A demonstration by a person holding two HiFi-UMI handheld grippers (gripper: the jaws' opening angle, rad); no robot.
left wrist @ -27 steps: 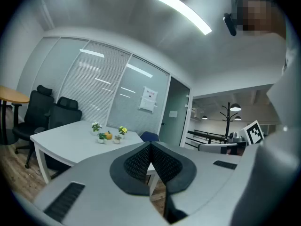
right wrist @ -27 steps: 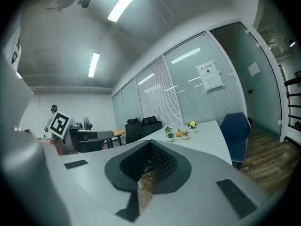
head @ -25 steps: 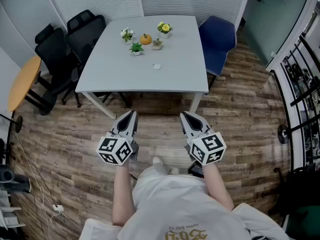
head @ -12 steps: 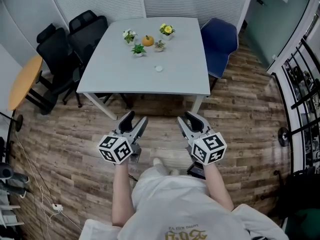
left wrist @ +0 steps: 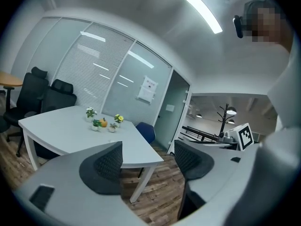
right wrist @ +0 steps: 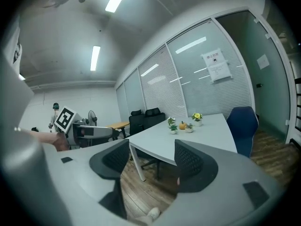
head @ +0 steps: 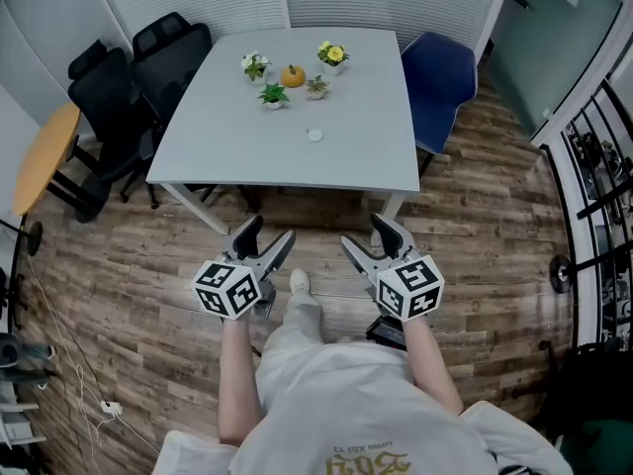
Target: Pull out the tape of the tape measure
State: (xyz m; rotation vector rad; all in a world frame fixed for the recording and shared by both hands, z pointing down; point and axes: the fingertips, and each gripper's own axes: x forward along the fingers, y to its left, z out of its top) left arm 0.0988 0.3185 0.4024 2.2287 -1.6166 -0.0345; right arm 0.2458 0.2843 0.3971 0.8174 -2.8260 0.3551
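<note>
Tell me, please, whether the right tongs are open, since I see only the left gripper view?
Observer: Yes. The right tongs have just been opening and now stand wide apart with nothing between them.
Operator: Thank you. Is anything on the table besides the plants?
Observer: In the head view a small white round thing lies on the white table, nearer to us than the little potted plants. I cannot tell what it is.
</note>
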